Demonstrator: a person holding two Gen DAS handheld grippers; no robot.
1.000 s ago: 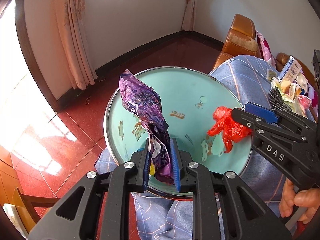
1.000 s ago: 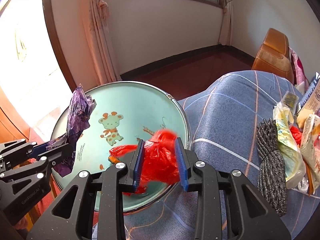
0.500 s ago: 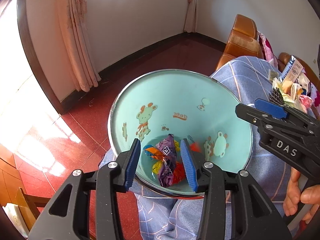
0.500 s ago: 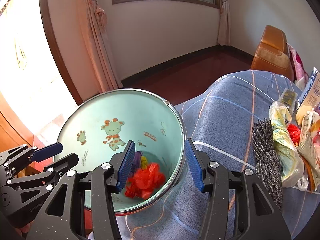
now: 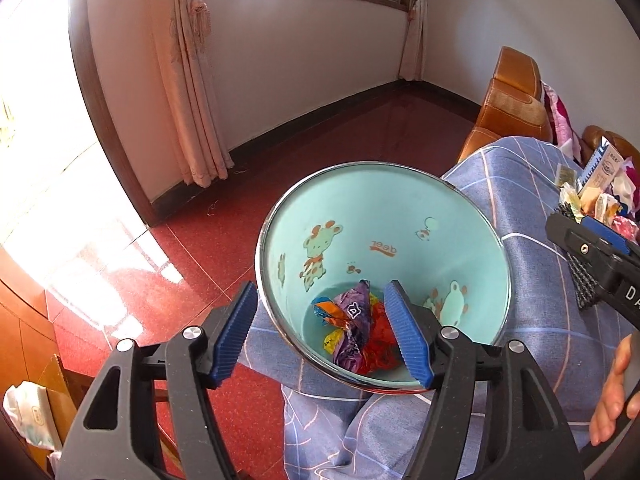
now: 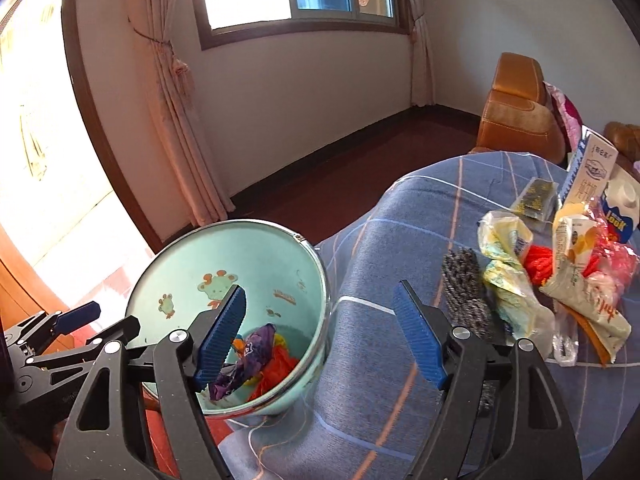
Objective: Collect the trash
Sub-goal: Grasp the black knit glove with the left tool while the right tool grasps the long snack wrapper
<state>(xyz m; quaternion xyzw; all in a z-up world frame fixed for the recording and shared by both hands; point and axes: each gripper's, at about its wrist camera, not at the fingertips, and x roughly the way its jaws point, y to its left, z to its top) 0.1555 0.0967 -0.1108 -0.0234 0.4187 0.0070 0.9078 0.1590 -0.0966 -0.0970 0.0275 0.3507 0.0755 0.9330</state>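
Left wrist view: left gripper (image 5: 320,332) jaws apart, just been opening, nothing clamped. Purple wrapper (image 5: 354,320) and red bag (image 5: 380,344) lie at the bottom of the bin (image 5: 400,216).

Right wrist view: right gripper (image 6: 320,336) jaws wide, just been opening, empty, near the bin's right rim. More trash (image 6: 560,276) lies far right on the blue cloth (image 6: 400,248).

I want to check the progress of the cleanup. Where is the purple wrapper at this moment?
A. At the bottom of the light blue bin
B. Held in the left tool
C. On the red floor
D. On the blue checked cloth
A: the purple wrapper lies at the bottom of the light blue bin beside red trash, and the left tool is open with nothing between its pads.
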